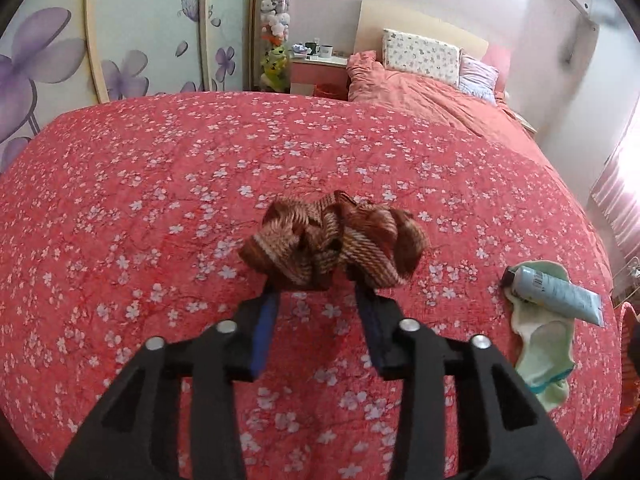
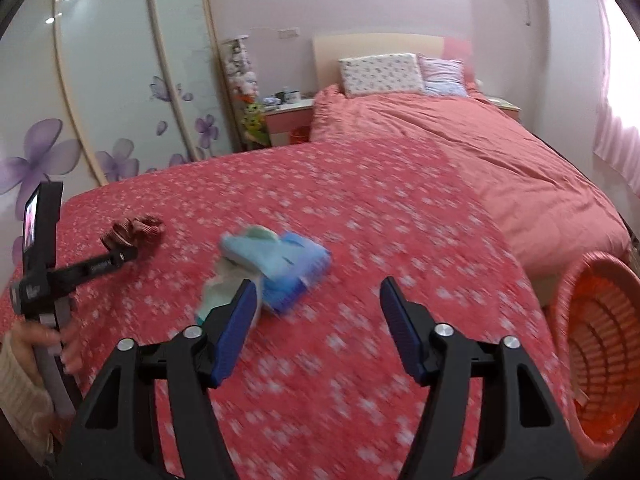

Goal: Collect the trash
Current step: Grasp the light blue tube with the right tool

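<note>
A brown and white striped scrunchie [image 1: 334,240] is between the fingertips of my left gripper [image 1: 316,288], which is shut on it just above the red floral bedspread [image 1: 160,200]. The scrunchie [image 2: 134,230] and left gripper [image 2: 120,258] also show in the right wrist view at the left. A pale blue tube [image 1: 556,290] lies on a light green sock [image 1: 540,344] to the right. In the right wrist view, blurred, the tube [image 2: 292,270] and sock [image 2: 224,284] lie just ahead-left of my right gripper [image 2: 318,292], which is open and empty.
An orange-pink woven basket [image 2: 600,344] stands off the bed's right side. A pink duvet [image 2: 480,152] and pillows [image 2: 380,72] lie at the far end. A wardrobe with purple flowers [image 1: 80,52] is at the left, a nightstand [image 1: 316,70] beyond.
</note>
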